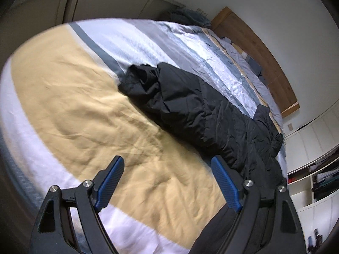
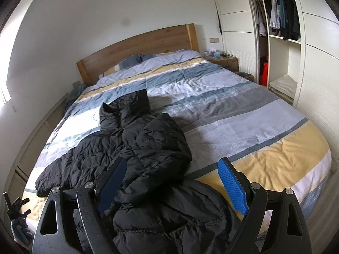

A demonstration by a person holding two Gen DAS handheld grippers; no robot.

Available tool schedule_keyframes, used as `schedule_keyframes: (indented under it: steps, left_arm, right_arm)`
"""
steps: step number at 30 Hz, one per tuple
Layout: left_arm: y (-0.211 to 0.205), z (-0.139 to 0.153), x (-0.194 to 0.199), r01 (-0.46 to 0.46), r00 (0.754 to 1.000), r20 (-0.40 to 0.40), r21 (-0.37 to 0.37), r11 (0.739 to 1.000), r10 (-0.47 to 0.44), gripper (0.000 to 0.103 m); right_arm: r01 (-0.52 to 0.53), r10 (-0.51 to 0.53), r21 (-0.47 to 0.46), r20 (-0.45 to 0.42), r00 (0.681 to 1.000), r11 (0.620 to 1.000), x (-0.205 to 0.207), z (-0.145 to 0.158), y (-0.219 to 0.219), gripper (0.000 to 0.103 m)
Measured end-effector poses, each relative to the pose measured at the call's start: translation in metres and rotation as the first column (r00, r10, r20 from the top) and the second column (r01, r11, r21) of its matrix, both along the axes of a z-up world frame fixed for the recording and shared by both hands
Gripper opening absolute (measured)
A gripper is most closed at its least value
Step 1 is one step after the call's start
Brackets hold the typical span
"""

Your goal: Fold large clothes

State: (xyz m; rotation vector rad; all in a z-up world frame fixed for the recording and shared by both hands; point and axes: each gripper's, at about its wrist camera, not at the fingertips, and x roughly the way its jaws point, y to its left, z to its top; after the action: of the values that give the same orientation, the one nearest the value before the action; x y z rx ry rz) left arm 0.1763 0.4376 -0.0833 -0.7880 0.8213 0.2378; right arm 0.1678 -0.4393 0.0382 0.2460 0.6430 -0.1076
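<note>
We hold each hand-held gripper, left [image 1: 167,170] and right [image 2: 172,171], with jaws apart over the black jacket [image 2: 135,146] spread on the bed [image 2: 264,131], ready for folding.

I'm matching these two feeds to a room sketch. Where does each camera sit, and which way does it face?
Left wrist: rides the left gripper, tilted down across the bed's foot towards the black jacket; its open blue-padded fingers show.
Right wrist: rides the right gripper at the bed's foot, facing the headboard and wardrobe; open jaws over the jacket.
Shared: jacket, striped duvet, headboard.
</note>
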Motion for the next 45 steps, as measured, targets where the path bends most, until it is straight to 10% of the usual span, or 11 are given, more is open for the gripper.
schedule_keyframes:
  steps: [27, 38, 45]
  left_arm:
    - [0.03, -0.073, 0.123, -0.099, 0.991, 0.046, -0.35, 0.932, 0.123, 0.081]
    - [0.045, -0.077, 0.126, -0.133, 0.986, 0.041, -0.401, 0.907, 0.162, 0.031]
    - [0.035, -0.049, 0.13, -0.099, 0.989, 0.073, -0.328, 0.939, 0.129, 0.012]
  right_arm:
    - [0.117, -0.124, -0.079, -0.091, 0.988, 0.99, 0.012, -0.017, -0.028, 0.087]
    - [0.12, -0.127, -0.085, -0.086, 0.988, 0.989, 0.006, -0.015, -0.029, 0.087]
    - [0.134, -0.139, -0.078, -0.055, 0.989, 0.988, -0.01, -0.007, -0.038, 0.087]
